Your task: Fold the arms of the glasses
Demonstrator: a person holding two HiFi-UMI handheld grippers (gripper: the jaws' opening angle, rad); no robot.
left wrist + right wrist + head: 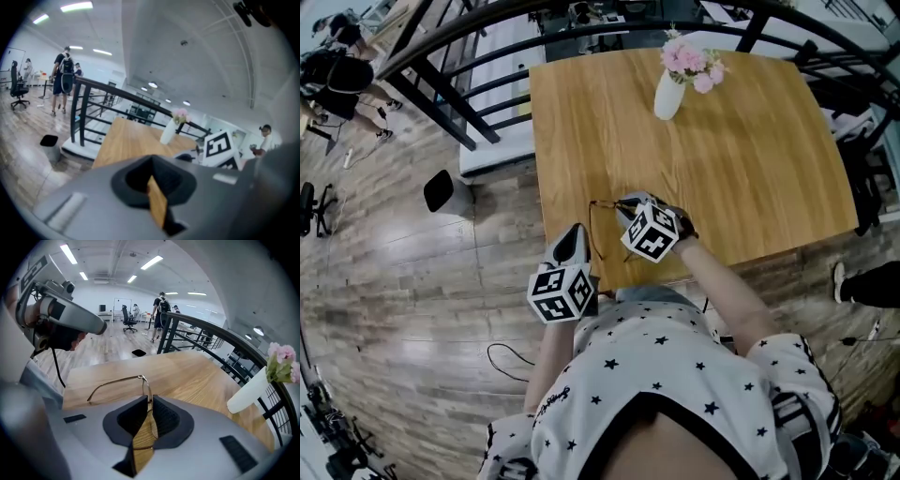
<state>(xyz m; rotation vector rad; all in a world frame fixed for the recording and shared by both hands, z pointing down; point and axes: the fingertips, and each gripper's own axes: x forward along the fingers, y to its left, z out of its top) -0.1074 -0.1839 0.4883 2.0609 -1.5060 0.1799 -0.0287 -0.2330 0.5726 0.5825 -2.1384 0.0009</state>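
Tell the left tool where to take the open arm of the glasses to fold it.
I'd pinch the open arm near its middle, bringing the left tool in from the left. It's a thin wire standing out sideways from the hinge, free of the right tool, which clamps the glasses by the front rim.

Head view: mounted above the person, facing steeply down on the wooden table (pixel 741 169). Left gripper view: low off the table's near corner, facing across it to the white vase (pixel 167 132). Right gripper view: close over the glasses (pixel 143 378). All three share table and vase.
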